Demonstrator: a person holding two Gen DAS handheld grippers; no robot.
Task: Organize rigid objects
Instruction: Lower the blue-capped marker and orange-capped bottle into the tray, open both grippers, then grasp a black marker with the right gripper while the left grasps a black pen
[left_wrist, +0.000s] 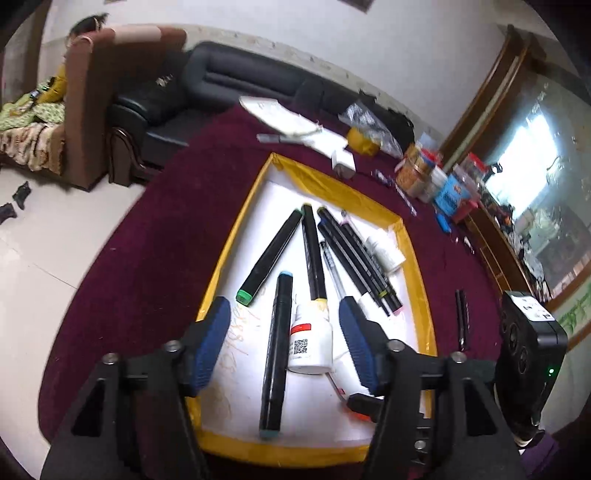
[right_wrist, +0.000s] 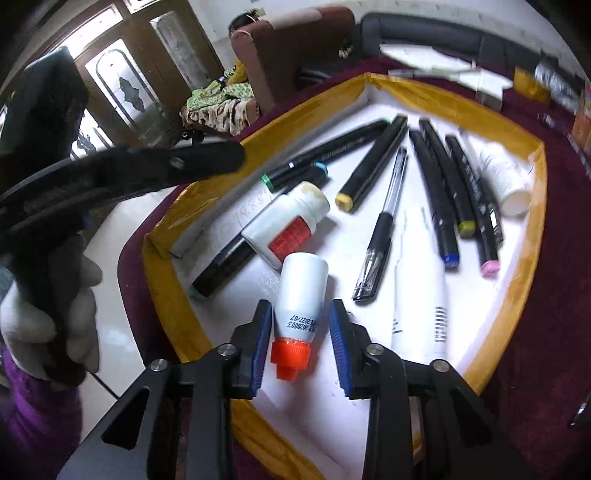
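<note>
The right gripper (right_wrist: 298, 326) stands spread at the near edge of the yellow-rimmed tray (right_wrist: 539, 206), its blue pads on either side of the orange-capped tube (right_wrist: 300, 295) lying in the tray; whether they touch it I cannot tell. Just beyond the tube lies a white pill bottle (right_wrist: 286, 223), then black markers (right_wrist: 436, 192) fanned toward the tray's far rim. The left gripper (left_wrist: 284, 314) hangs released above the tray's near half, holding nothing. Beyond the tray, clutter on the maroon counter (left_wrist: 155, 221)

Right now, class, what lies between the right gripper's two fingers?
A small white bottle with an orange cap, lying on the white tray, seen in the right wrist view.
</note>
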